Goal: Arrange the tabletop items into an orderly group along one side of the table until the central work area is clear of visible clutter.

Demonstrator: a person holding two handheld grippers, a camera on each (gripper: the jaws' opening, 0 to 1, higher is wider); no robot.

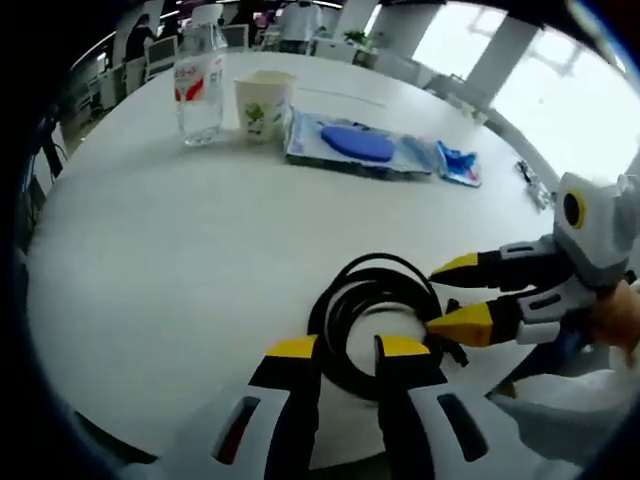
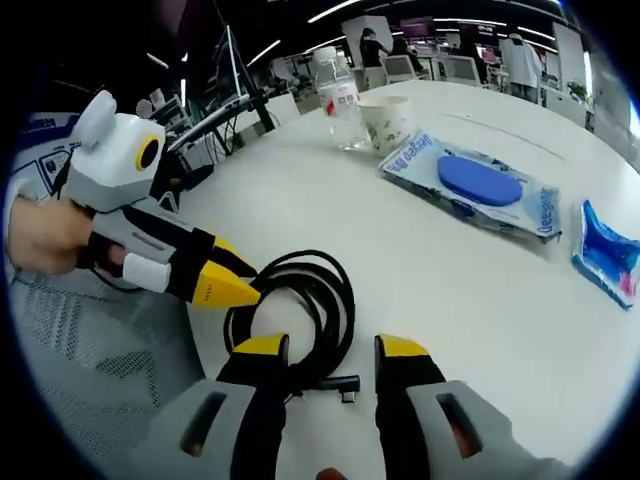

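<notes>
The coiled cable (image 1: 375, 310) lies at the worktop (image 1: 200, 250) near edge, both grippers (image 1: 347, 347) (image 2: 331, 347) flanking it with jaws parted, apparently empty, seemingly to shift it toward the bottle (image 1: 200, 85).

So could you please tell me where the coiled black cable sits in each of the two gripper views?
Left gripper view: the coiled black cable lies low and centre, just beyond the left gripper, with the right gripper at its right edge.
Right gripper view: low and left of centre, beyond the right gripper's left jaw.
Shared landmark: the water bottle beside the paper cup, far across the table.
</notes>
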